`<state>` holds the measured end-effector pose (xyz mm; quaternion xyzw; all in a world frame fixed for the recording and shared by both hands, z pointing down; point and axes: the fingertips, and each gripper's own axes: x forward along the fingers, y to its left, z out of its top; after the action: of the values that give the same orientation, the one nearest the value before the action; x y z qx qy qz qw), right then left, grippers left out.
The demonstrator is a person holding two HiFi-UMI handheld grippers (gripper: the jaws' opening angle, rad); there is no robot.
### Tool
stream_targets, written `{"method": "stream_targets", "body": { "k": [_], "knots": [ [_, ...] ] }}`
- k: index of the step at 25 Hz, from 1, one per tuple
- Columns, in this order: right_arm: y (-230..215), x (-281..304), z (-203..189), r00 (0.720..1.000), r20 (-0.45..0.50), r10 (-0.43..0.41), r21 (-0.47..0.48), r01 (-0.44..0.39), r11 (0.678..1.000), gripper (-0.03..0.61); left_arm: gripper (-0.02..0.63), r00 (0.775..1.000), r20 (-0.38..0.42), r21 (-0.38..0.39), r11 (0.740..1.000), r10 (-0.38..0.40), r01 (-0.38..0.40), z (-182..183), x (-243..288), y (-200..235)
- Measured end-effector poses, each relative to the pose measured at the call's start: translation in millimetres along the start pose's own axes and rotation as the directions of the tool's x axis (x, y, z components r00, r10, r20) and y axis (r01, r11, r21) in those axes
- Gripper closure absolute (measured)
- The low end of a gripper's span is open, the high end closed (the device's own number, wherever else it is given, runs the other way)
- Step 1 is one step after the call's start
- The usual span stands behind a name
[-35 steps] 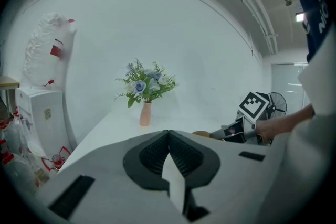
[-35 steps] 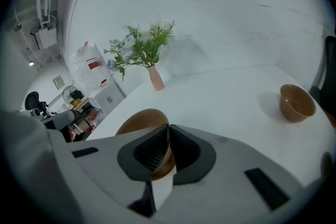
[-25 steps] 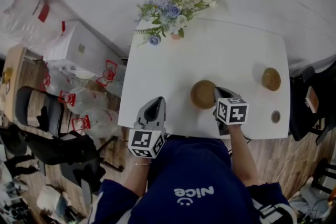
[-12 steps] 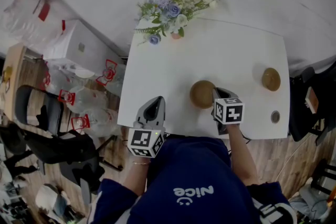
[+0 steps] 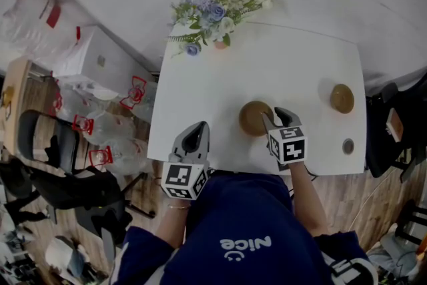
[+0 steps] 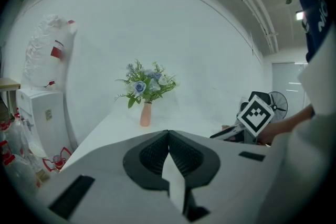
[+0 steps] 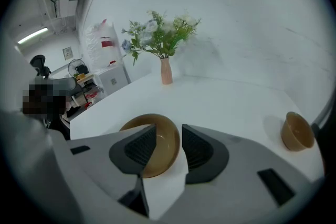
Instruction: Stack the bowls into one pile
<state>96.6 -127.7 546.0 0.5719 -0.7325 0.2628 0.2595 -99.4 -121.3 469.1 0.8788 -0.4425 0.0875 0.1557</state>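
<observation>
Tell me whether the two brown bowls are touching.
Apart. The head view shows bare table between the near bowl and the far bowl.

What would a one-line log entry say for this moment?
right hand-held gripper: jaws just opened, rim of near bowl between, ungripped | left hand-held gripper: shut, empty | far bowl: apart, unstacked

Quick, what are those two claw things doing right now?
Left gripper: shut, empty.
Right gripper: open, jaws just opened; brown bowl rim between them, not gripped.
</observation>
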Motion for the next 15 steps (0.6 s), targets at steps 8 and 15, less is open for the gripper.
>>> {"method": "stream_targets", "body": {
  "k": [8,15],
  "knots": [
    [1.8,-32.7,27.1,0.991,0.134,-0.001,0.003,0.001,1.0,0.403,0.597,0.999,0.001,-0.003,0.999,-0.045,0.045,0.2,5.3,-13.7],
    [-27.3,-77.0,42.6,0.967,0.235,-0.099,0.074,0.083,0.994,0.403,0.597,0.992,0.02,0.005,0.992,-0.122,0.122,11.9,20.6,-39.8]
  ]
}}
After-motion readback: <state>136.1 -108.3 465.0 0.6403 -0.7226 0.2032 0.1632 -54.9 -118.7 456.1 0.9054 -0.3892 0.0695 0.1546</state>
